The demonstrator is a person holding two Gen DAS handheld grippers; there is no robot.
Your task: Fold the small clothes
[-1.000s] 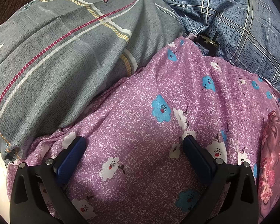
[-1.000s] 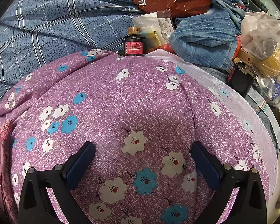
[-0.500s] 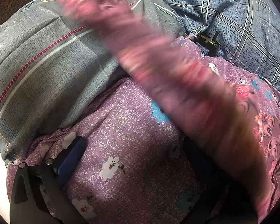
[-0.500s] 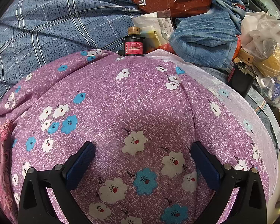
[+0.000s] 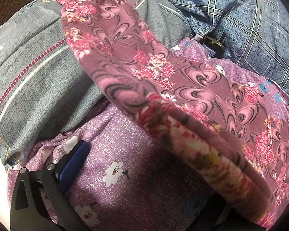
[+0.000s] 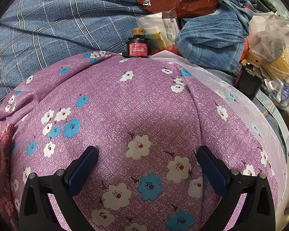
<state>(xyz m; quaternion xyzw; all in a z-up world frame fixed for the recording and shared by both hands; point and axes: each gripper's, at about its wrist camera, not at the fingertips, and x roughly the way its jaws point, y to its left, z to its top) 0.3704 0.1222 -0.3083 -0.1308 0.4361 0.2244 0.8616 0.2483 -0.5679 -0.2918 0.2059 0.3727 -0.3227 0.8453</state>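
Note:
A purple cloth with white and blue flowers lies spread under both grippers; it shows in the left wrist view too. My right gripper stands open just over it, with nothing between the fingers. My left gripper is open as well; only its left finger shows. A pink patterned sleeve, shaped like a person's arm, stretches from lower right to upper left and hides the other finger. A bit of that pink fabric sits at the right wrist view's left edge.
Grey checked bedding lies to the left and blue plaid bedding behind. A small black motor with a red label stands at the cloth's far edge, with a second black one to the right. Jeans and plastic bags crowd the back right.
The pink sleeve has swung in from the right edge across the left wrist view and now covers that gripper's right finger. Neither gripper has moved, and the right wrist view is unchanged.

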